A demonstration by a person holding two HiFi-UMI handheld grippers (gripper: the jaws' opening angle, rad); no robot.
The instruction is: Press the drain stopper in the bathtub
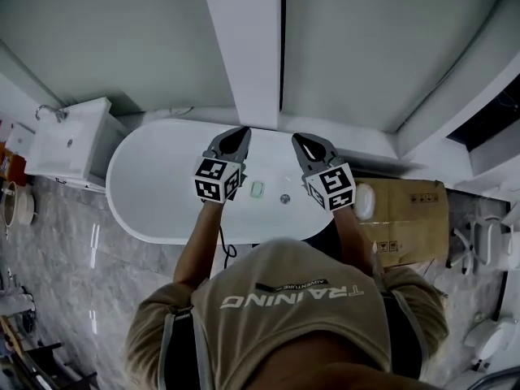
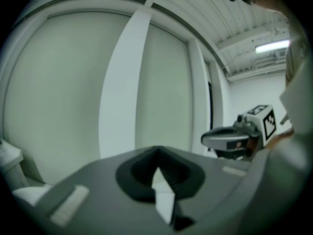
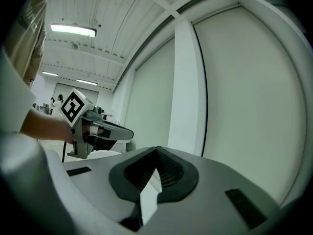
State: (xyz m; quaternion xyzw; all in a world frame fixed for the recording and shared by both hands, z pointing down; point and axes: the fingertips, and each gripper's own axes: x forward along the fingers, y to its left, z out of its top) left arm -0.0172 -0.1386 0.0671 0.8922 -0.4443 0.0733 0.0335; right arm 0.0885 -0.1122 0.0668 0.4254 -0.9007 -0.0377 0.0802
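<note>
In the head view a white oval bathtub (image 1: 154, 193) lies below me. Its small round drain stopper (image 1: 284, 198) sits on the tub floor, beside a pale green square piece (image 1: 257, 189). My left gripper (image 1: 241, 131) and right gripper (image 1: 296, 137) are held side by side above the tub, pointing toward the wall and well clear of the stopper. Both are shut with nothing in them. The left gripper view shows its jaws (image 2: 157, 150) meeting at the tip, with the right gripper (image 2: 230, 141) off to the side. In the right gripper view the jaws (image 3: 157, 148) meet too, and the left gripper (image 3: 105, 131) is beside them.
A white cabinet with a basin and tap (image 1: 69, 140) stands at the tub's left end. A cardboard box (image 1: 410, 218) sits at the right end. Pale wall panels with a white pillar (image 1: 244, 47) rise behind the tub. Grey marble floor (image 1: 65, 275) runs along the near side.
</note>
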